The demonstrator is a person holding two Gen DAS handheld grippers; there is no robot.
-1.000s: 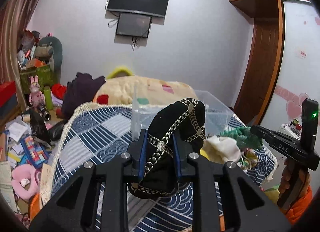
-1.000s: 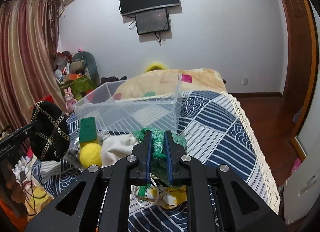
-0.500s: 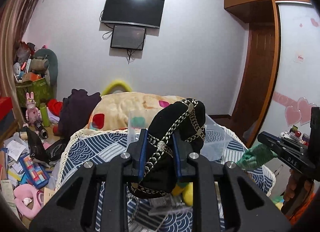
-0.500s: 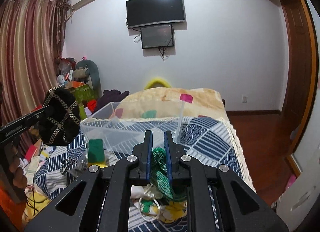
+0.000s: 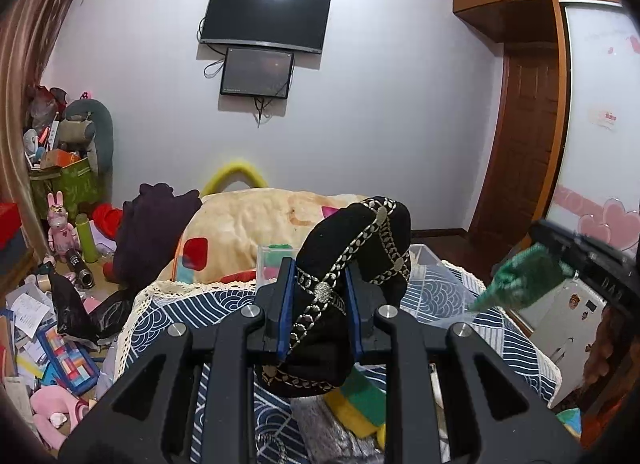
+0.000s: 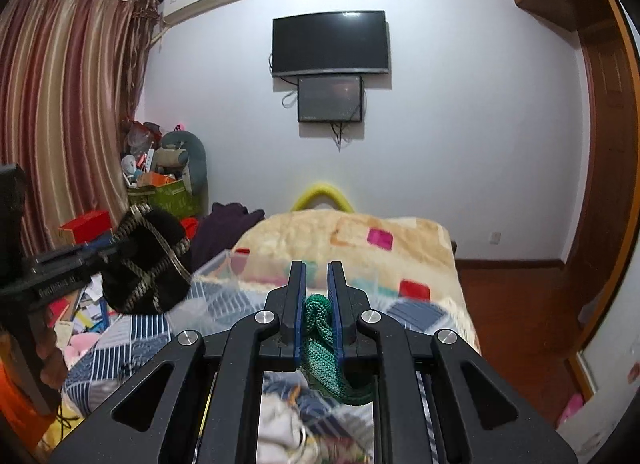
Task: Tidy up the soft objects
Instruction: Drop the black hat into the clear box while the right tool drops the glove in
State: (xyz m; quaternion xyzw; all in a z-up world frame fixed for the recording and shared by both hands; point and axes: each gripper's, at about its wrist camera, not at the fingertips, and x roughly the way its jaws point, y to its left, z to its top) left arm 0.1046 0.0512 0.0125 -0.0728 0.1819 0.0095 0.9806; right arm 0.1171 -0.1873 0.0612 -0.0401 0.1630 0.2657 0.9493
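My left gripper point(image 5: 317, 272) is shut on a black soft hat with gold chain trim point(image 5: 360, 256), held up above the bed; the hat also shows in the right wrist view point(image 6: 148, 264). My right gripper point(image 6: 317, 276) is shut on a green knitted piece point(image 6: 320, 336), which hangs below the fingers; it also shows in the left wrist view point(image 5: 520, 276). A clear plastic bin point(image 5: 436, 264) stands on the blue patterned bedspread point(image 5: 168, 324) beyond both grippers. A green and yellow sponge point(image 5: 356, 404) and a white cloth point(image 6: 280, 428) lie below.
A beige blanket point(image 6: 352, 240) covers the far part of the bed. Toys, boxes and papers litter the floor at left point(image 5: 48, 344). A wooden door point(image 5: 516, 144) and a wardrobe stand at right. Two screens hang on the far wall point(image 6: 330, 48).
Both grippers have risen well above the bed with their loads. The green knitted piece was lifted off the pile. The bin now sits lower in both views.
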